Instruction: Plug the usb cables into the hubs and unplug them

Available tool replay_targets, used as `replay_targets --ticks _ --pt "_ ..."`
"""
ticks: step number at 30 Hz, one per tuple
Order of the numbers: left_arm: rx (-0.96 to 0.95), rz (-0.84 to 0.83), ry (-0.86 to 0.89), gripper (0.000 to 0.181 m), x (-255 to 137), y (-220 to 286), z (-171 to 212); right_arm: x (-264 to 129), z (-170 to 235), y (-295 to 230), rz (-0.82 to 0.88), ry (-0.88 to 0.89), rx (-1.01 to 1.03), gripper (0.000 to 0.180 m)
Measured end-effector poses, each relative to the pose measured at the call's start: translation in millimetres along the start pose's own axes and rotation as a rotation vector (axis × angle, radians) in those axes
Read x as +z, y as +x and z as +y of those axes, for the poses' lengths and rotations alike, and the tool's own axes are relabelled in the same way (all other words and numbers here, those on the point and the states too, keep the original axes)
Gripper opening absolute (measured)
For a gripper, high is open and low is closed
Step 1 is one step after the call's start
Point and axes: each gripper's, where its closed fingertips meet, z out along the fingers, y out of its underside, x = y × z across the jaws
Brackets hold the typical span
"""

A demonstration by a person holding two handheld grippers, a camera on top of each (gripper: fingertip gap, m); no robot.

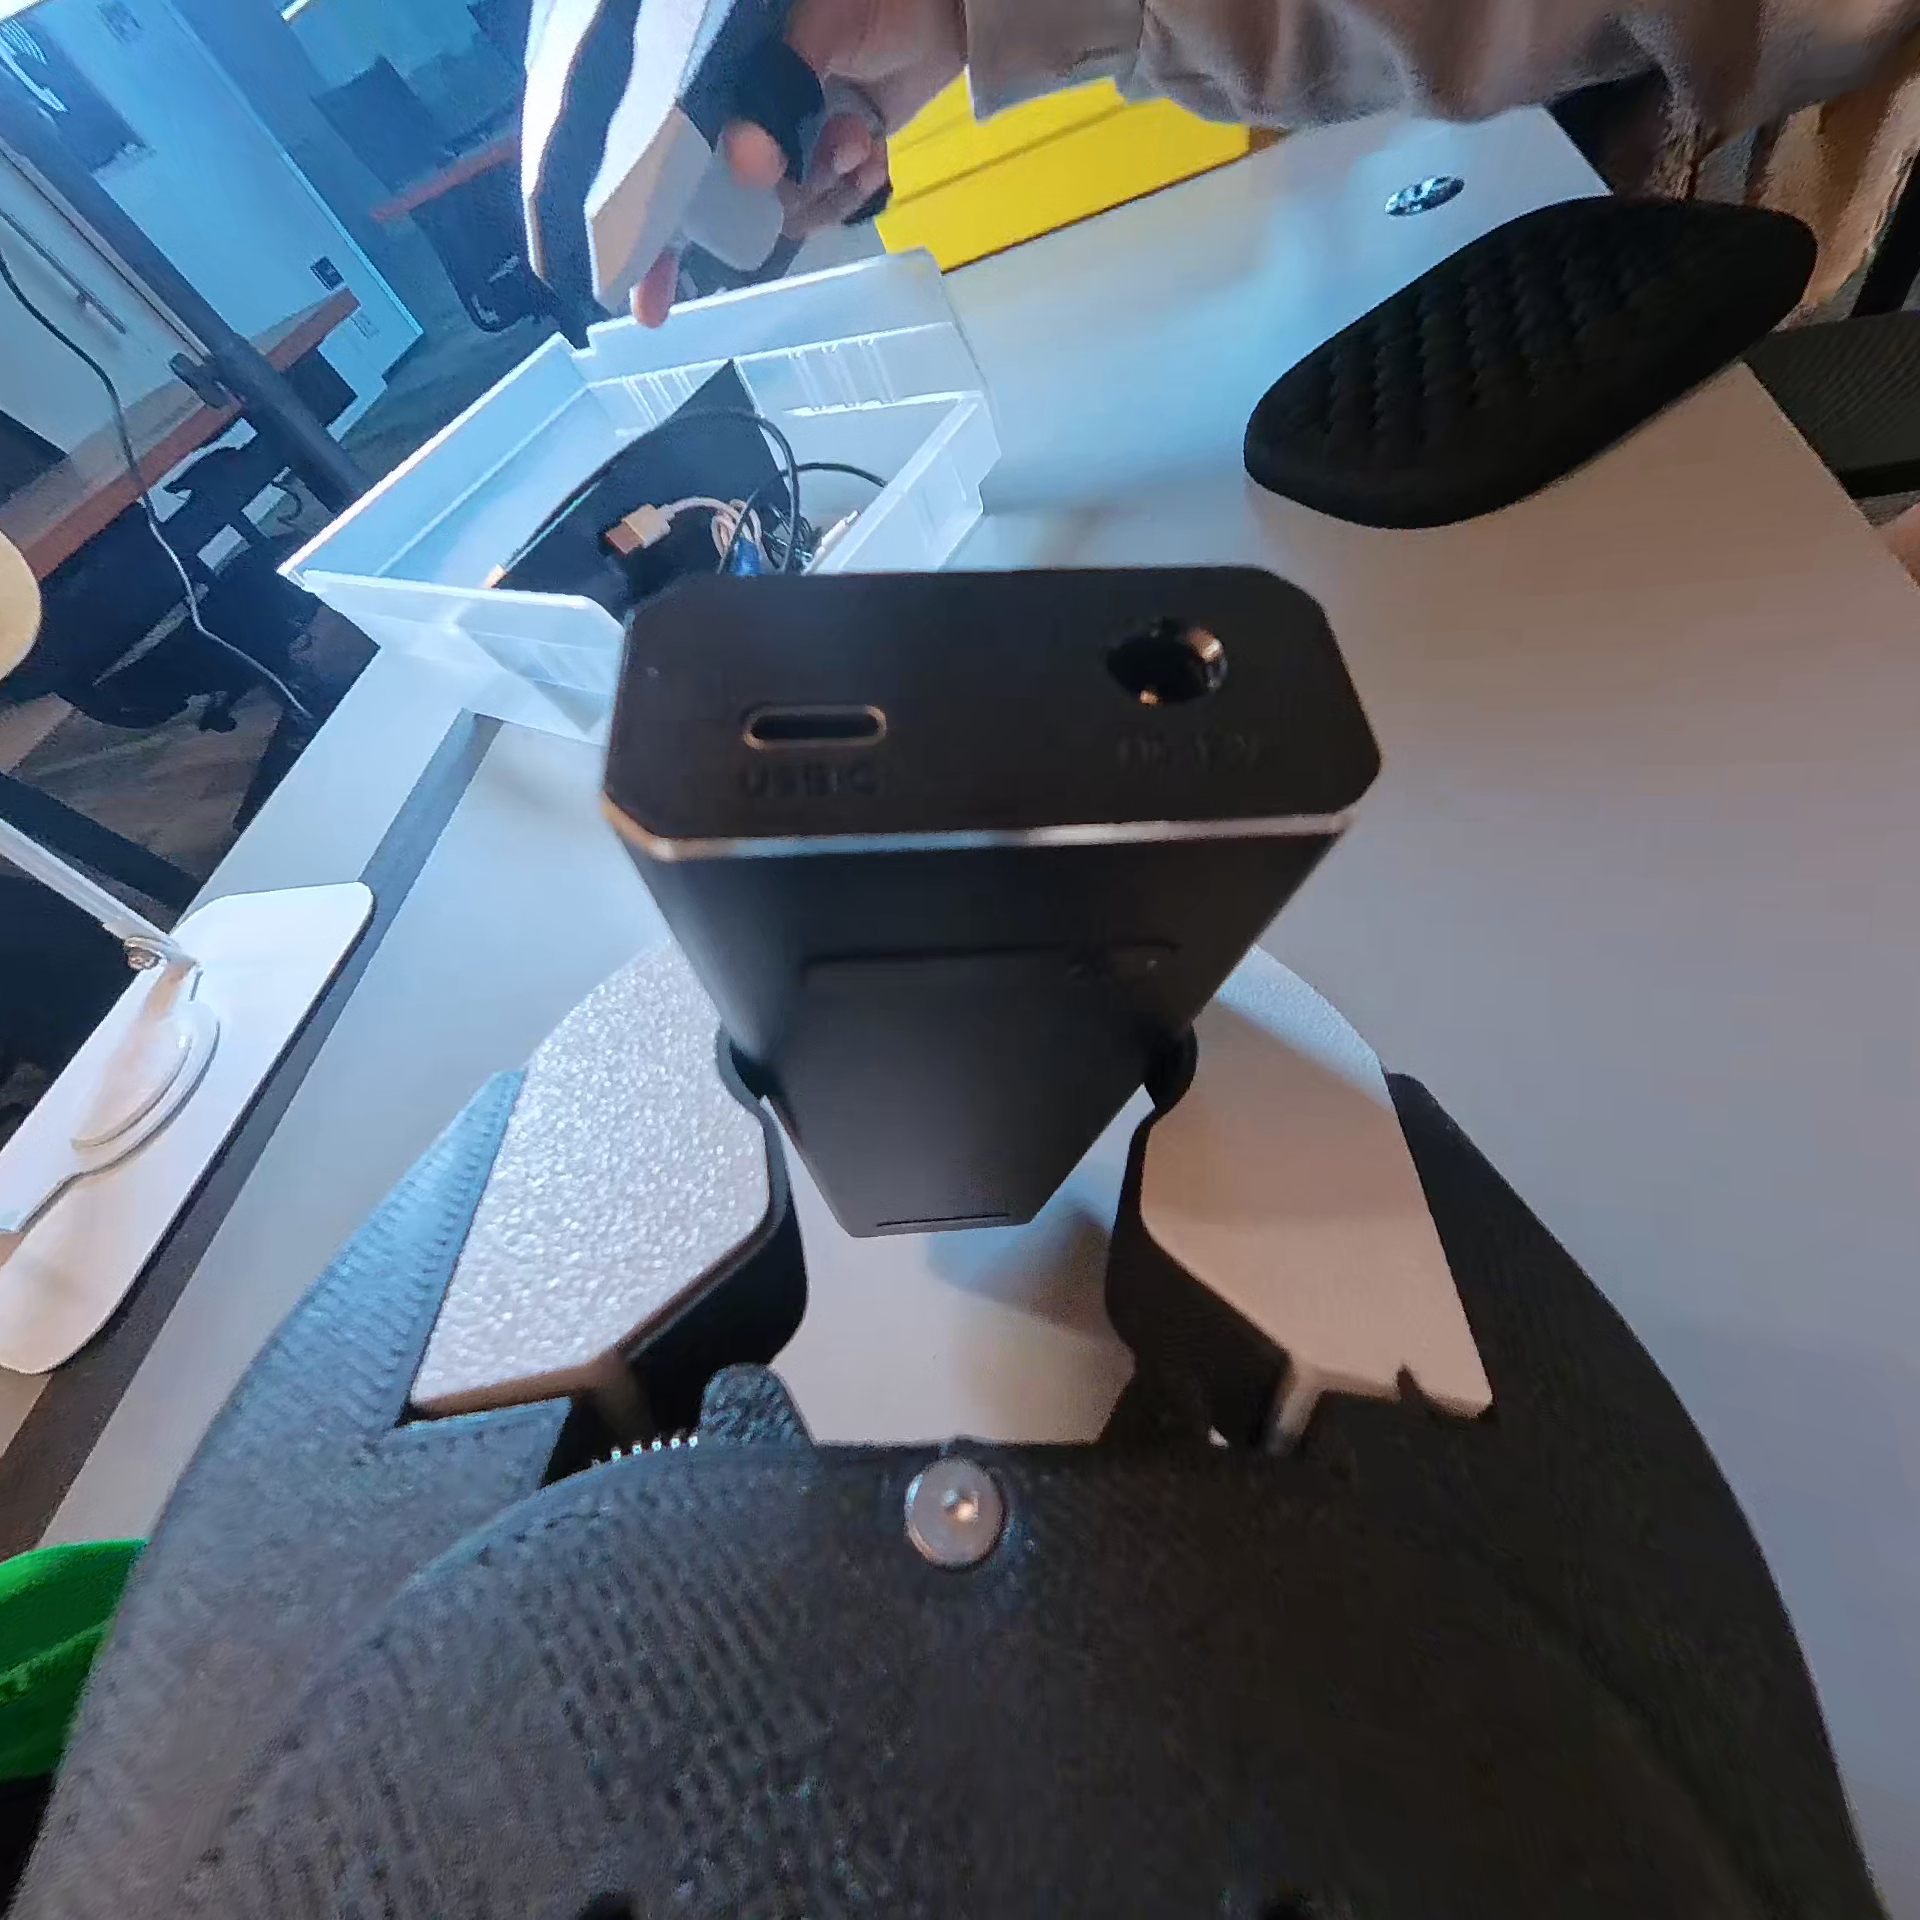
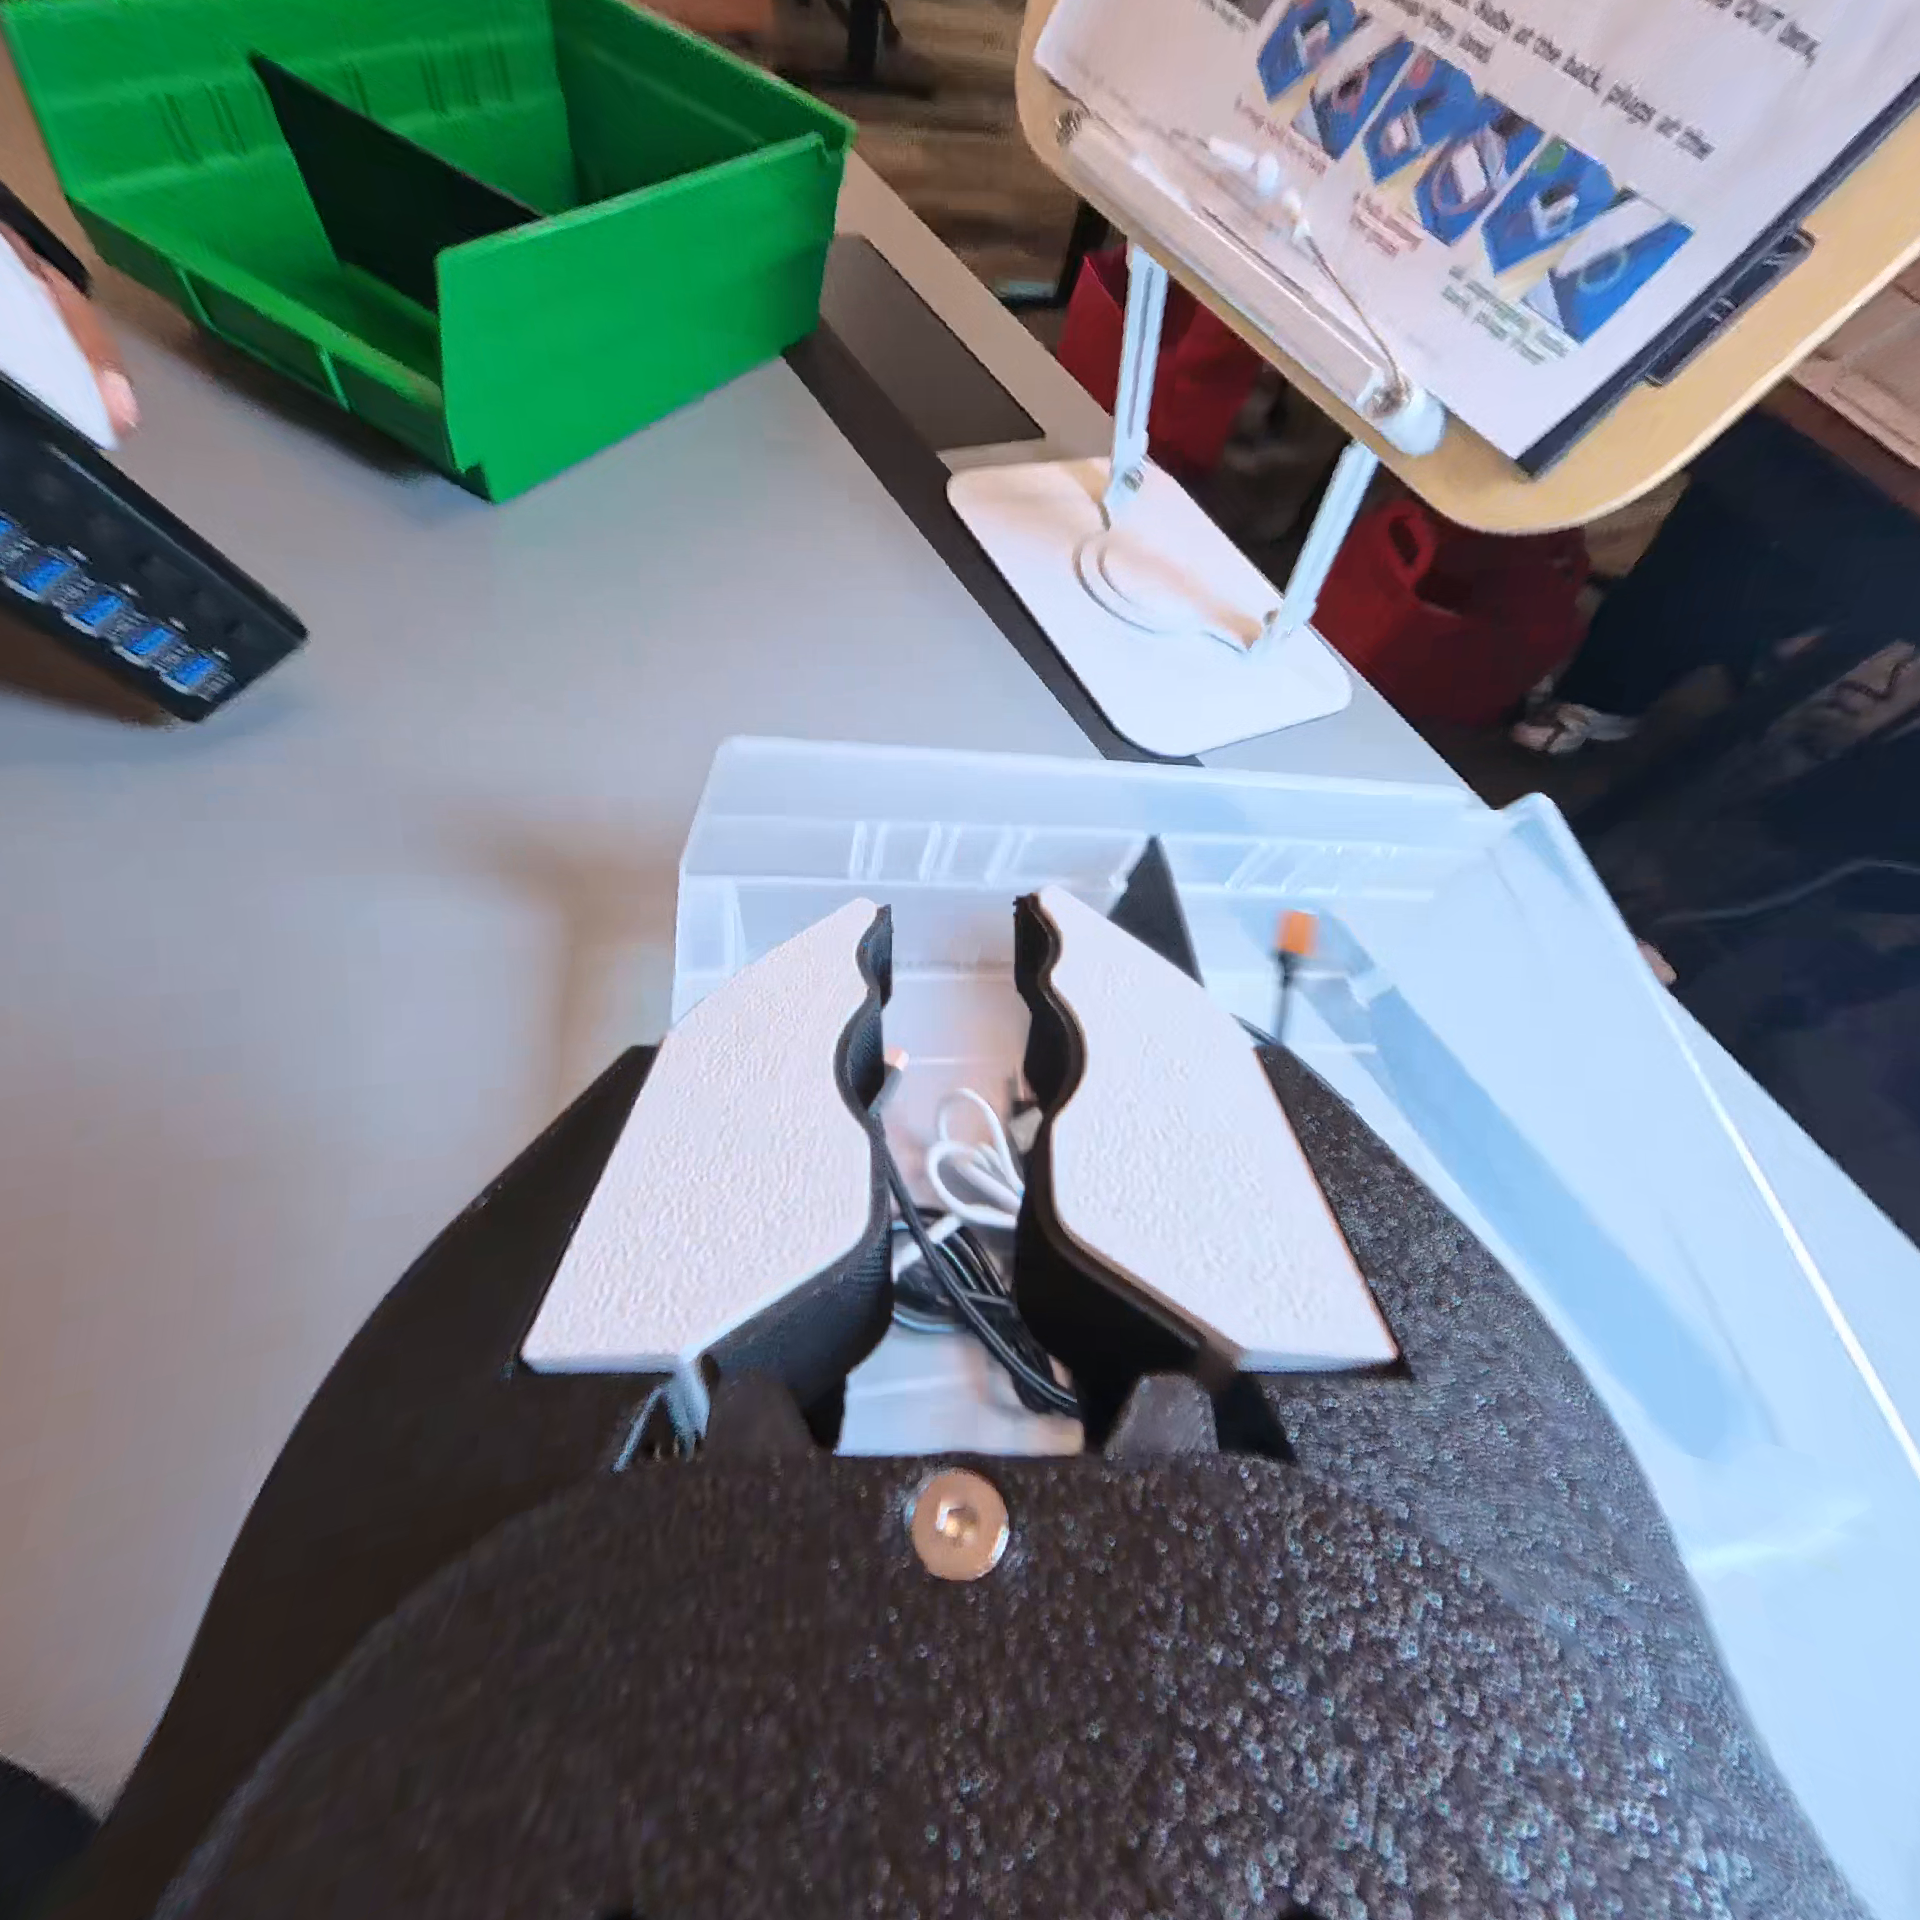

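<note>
Hub (image 1: 987, 831), black, stands clamped end-up off the table in the left gripper (image 1: 961, 1081), while the right gripper (image 2: 951, 935) hangs part-open and empty over the clear bin (image 2: 1299, 831) of cables (image 2: 966, 1174), so fetching a plug looks next.

We see a black box-shaped hub (image 1: 987, 831) held up off the table, its end face with an oval port and a round socket toward us, while black and white usb cables (image 2: 961, 1226) lie tangled in a clear bin (image 2: 1351, 935).
</note>
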Motion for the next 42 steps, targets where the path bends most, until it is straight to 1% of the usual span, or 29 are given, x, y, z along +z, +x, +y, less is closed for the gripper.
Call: replay_targets --ticks 2,5,9,10,11,12,13,16,18,21,22,23,25,26,31,33,35,36,37,38,40,42 --pt "0.004 0.004 -0.015 0.072 3 1 3 -6 5 10 0.06 -0.044 -0.02 0.023" --pt "0.006 0.012 -0.026 0.072 7 4 4 -7 21 32 0.146 -0.187 0.0 0.025" --pt "0.004 0.017 -0.033 0.072 10 7 5 5 79 61 0.195 -0.534 0.012 0.042" --pt "0.003 0.016 -0.033 0.072 10 7 5 9 93 65 0.191 -0.607 0.025 0.042" --pt "0.003 0.014 -0.033 0.072 9 7 5 13 103 68 0.18 -0.664 0.04 0.036" --pt "0.001 0.012 -0.033 0.072 8 7 5 17 107 72 0.189 -0.688 0.044 0.026" --pt "-0.002 0.01 -0.033 0.072 8 6 6 17 106 80 0.228 -0.702 0.024 0.007" --pt "-0.01 0.011 -0.03 0.072 6 5 7 16 102 80 0.203 -0.706 0.009 0.004" --pt "-0.013 0.014 -0.027 0.072 6 5 7 14 102 79 0.203 -0.708 -0.038 0.003" --pt "-0.01 0.015 -0.026 0.072 6 5 7 8 100 80 0.245 -0.685 -0.067 0.002" --pt "-0.007 0.016 -0.026 0.072 6 5 7 5 97 83 0.273 -0.66 -0.055 0.003" --pt "-0.006 0.016 -0.025 0.072 7 5 6 3 95 84 0.275 -0.644 -0.029 0.008" --pt "-0.006 0.016 -0.022 0.072 8 6 6 0 96 81 0.222 -0.646 0.102 0.024" --pt "-0.007 0.015 -0.022 0.072 8 5 5 0 97 81 0.201 -0.643 0.174 0.028" --pt "-0.018 0.007 -0.021 0.072 7 5 6 9 105 94 0.136 -0.639 0.594 0.035" --pt "-0.02 0.007 -0.021 0.072 7 4 6 13 110 96 0.107 -0.676 0.683 0.033" --pt "-0.02 0.008 -0.02 0.072 7 5 6 16 117 93 0.078 -0.726 0.717 0.021" --pt "-0.018 0.009 -0.021 0.072 6 5 6 16 117 94 0.07 -0.732 0.73 0.011" --pt "-0.016 0.011 -0.021 0.072 6 5 6 17 112 91 0.035 -0.706 0.756 0.004" --pt "-0.014 0.012 -0.023 0.072 6 5 7 18 107 89 0.001 -0.68 0.779 0.004" --pt "-0.008 0.014 -0.025 0.072 5 6 7 18 93 92 -0.009 -0.603 0.731 0.004" --pt "-0.003 0.016 -0.026 0.072 5 6 7 17 64 87 -0.05 -0.475 0.645 0.004"
